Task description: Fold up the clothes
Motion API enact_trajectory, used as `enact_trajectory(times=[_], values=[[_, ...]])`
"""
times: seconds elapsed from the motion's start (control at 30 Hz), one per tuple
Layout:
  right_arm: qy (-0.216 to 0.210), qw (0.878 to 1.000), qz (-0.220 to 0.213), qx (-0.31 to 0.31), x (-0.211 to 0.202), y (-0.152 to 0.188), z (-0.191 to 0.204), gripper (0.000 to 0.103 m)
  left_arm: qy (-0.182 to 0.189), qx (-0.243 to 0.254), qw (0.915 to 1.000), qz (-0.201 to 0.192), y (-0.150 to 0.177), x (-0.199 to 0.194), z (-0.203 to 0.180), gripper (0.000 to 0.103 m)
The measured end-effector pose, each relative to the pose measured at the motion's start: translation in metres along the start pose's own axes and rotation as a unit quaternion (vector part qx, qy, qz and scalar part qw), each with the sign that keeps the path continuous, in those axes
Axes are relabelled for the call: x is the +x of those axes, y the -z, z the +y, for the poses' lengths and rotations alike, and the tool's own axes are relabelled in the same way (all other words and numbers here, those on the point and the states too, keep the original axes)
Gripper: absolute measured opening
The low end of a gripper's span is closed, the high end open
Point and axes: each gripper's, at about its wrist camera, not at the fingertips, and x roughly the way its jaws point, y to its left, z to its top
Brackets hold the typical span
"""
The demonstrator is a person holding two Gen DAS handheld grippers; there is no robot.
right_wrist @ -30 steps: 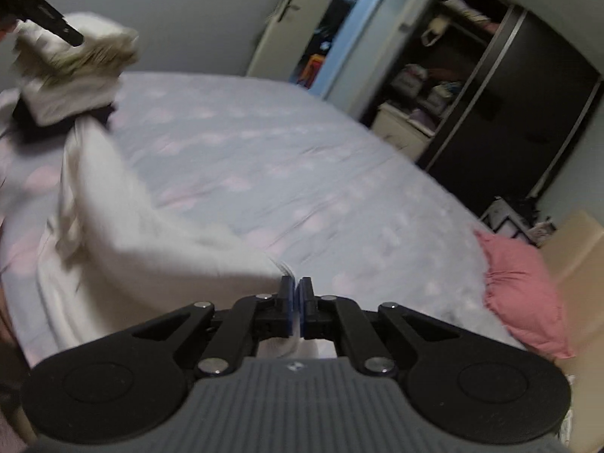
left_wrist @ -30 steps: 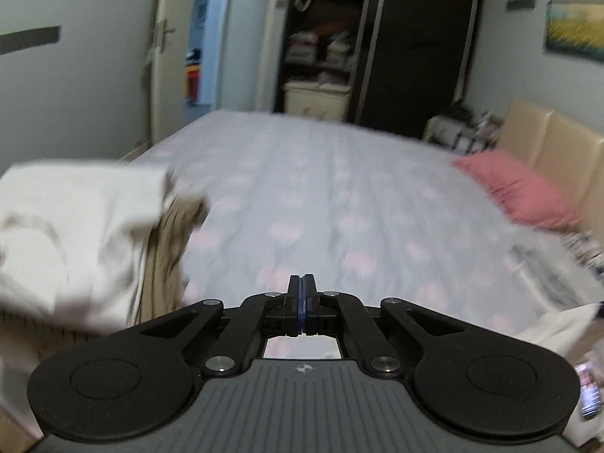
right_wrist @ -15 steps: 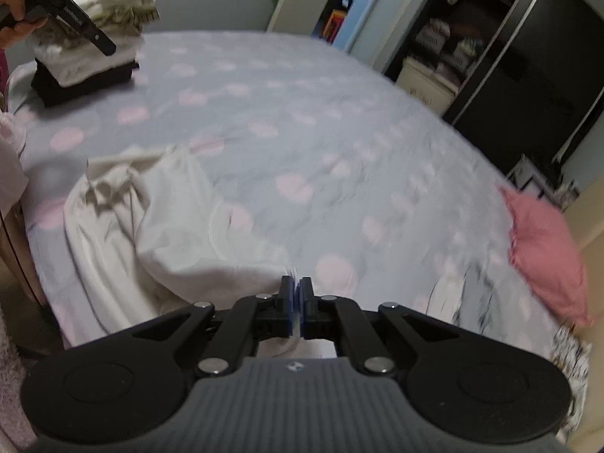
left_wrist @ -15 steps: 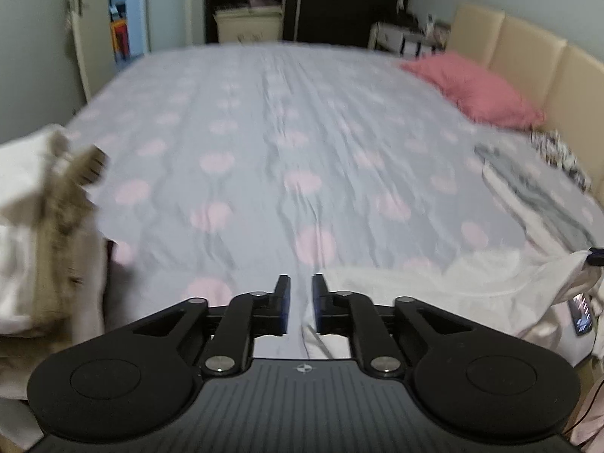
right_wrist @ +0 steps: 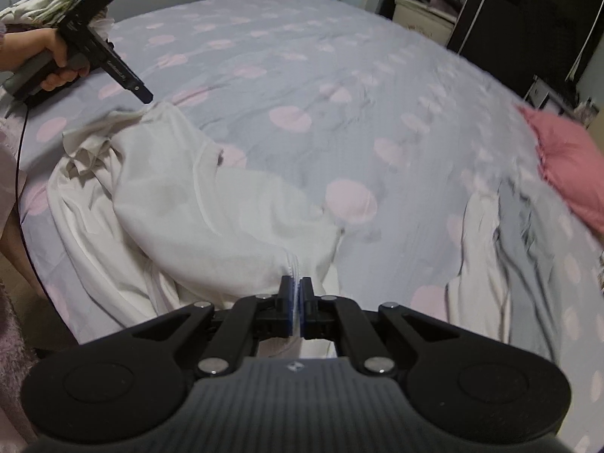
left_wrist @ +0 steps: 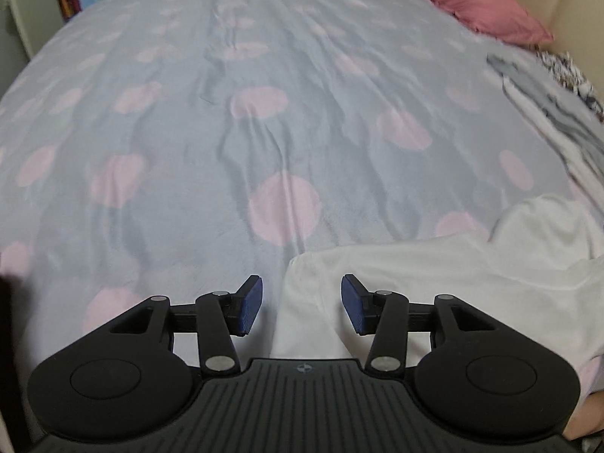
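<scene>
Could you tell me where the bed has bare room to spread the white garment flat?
The bedspread is bare beyond the white garment, up to the pink pillow. Crowded: grey-and-white clothes on the right, folded stack at the left corner.

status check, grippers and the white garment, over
Left gripper open, poised over a corner of the white garment. Right gripper shut on its other edge. Garment crumpled on the bed; nothing in the way.

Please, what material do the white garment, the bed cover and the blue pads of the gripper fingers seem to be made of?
White garment: thin woven cloth, probably cotton, matte; it crumples into soft folds and shows a stitched seam.
Bed cover: soft, matte fabric, grey with pink dots; fine wrinkles run across it.
Blue pads of the left gripper: likely rubber or a soft plastic, with a fine ribbed texture; the exact material is unclear.
</scene>
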Motion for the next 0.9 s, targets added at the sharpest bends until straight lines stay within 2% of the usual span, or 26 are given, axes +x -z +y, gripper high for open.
enact_trajectory(times=[0.1,0.3,0.37,0.4,0.53,0.67,0.8,0.87,0.9], values=[[-0.011,1.000,0.012,0.012,0.007,0.005,-0.006,0.004,-0.004,0.014,0.9999,0.003,-0.002,0.018,0.003,0.046],[-0.032,0.999,0.018,0.032,0.017,0.009,-0.013,0.004,0.022,0.021,0.9995,0.002,-0.002,0.036,0.004,0.046],[-0.041,0.998,0.021,0.034,0.019,0.012,-0.015,0.004,0.028,0.019,0.9994,-0.003,0.000,0.036,0.005,0.037],[-0.044,0.998,0.022,0.036,0.019,0.014,-0.015,0.005,0.038,0.020,0.9990,-0.006,0.001,0.035,0.004,0.025],[-0.065,0.997,0.013,0.041,0.017,0.020,-0.018,0.009,0.018,0.056,0.9980,-0.020,0.007,0.025,-0.013,0.007],[-0.078,0.996,0.006,0.046,0.015,0.023,-0.020,0.017,0.018,0.042,0.9983,-0.037,0.010,0.007,-0.013,0.006],[-0.087,0.994,0.023,0.059,0.024,0.025,-0.021,0.025,0.016,0.025,0.9978,-0.058,0.009,-0.016,-0.006,0.006],[-0.085,0.994,0.026,0.064,0.027,0.026,-0.020,0.023,0.011,0.016,0.9975,-0.068,0.011,-0.027,-0.003,0.005],[-0.086,0.994,0.025,0.064,0.027,0.027,-0.019,0.013,0.006,0.010,0.9973,-0.073,0.013,-0.032,-0.001,0.005]])
